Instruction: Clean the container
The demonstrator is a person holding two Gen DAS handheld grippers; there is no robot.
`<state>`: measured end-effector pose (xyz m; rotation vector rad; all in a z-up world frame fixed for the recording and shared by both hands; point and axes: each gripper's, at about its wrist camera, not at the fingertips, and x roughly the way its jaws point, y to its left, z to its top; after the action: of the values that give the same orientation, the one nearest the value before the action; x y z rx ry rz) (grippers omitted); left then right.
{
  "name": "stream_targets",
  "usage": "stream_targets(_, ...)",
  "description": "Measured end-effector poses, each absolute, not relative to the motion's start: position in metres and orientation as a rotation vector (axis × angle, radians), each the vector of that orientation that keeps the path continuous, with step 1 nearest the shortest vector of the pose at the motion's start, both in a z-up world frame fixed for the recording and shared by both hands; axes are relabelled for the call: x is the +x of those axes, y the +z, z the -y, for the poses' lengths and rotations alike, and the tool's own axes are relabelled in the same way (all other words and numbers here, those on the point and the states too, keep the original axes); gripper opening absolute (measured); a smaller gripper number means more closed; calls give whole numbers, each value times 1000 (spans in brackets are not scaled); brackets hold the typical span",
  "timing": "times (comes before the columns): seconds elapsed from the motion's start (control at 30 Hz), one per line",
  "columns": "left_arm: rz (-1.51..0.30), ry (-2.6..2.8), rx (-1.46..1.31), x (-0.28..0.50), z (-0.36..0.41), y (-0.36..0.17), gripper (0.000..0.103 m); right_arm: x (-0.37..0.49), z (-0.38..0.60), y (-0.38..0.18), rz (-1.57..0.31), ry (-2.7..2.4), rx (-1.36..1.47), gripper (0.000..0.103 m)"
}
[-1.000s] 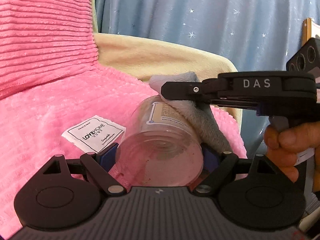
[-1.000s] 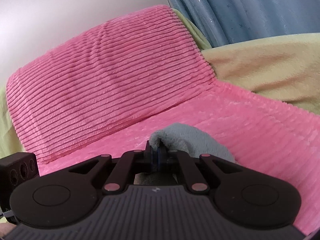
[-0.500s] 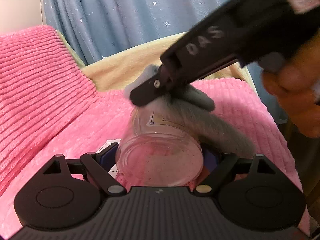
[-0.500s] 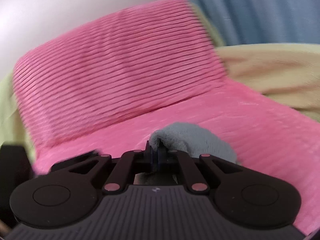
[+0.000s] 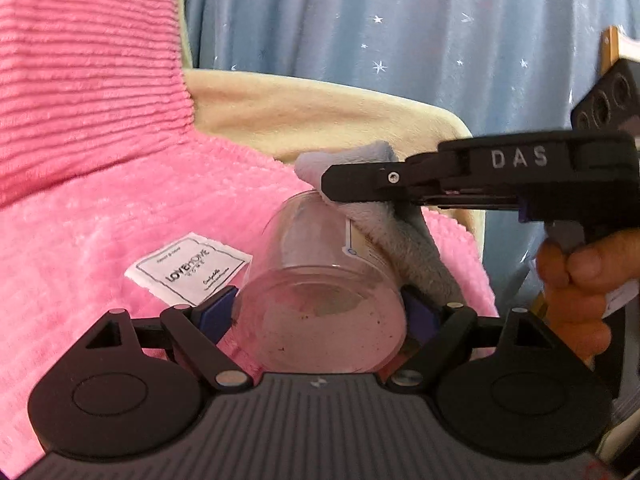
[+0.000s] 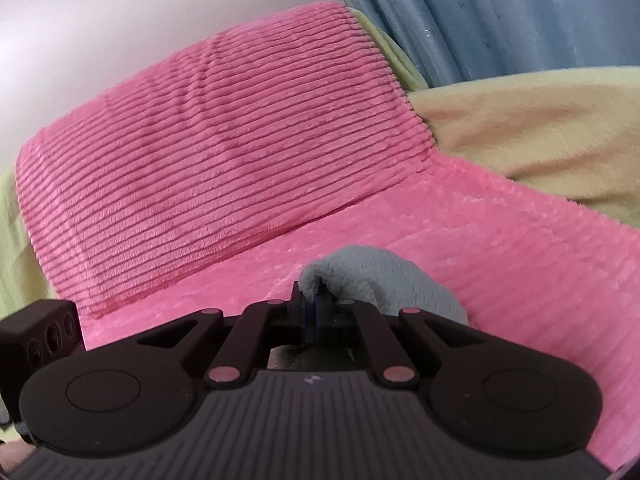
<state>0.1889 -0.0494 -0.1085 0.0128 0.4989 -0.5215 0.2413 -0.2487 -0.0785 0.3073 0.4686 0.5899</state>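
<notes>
A clear glass jar (image 5: 320,308) with a paper label lies on its side, base toward the camera, specks of dirt on the glass. My left gripper (image 5: 318,316) is shut on the jar, blue pads against both sides. My right gripper (image 5: 332,182) comes in from the right, a hand on its handle, and is shut on a grey cloth (image 5: 404,248). The cloth drapes over the jar's upper right side near the mouth. In the right wrist view the right gripper (image 6: 310,312) pinches the same grey cloth (image 6: 380,284); the jar is hidden there.
A pink ribbed blanket (image 5: 100,208) with a white fabric tag (image 5: 188,268) covers the seat below. A pink ribbed cushion (image 6: 224,152) stands behind, a beige cover (image 5: 320,116) beside it, and a blue star-print curtain (image 5: 400,28) hangs at the back.
The right gripper tilted up and swung over the jar with the cloth half a second ago, then came back level. The left gripper kept hold of the jar throughout.
</notes>
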Motion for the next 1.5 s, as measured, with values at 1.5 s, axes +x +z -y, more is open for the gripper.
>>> stream_targets(1.5,-413,-498,246,175,77,-107,85,230,242,-76,-439,604,219,2)
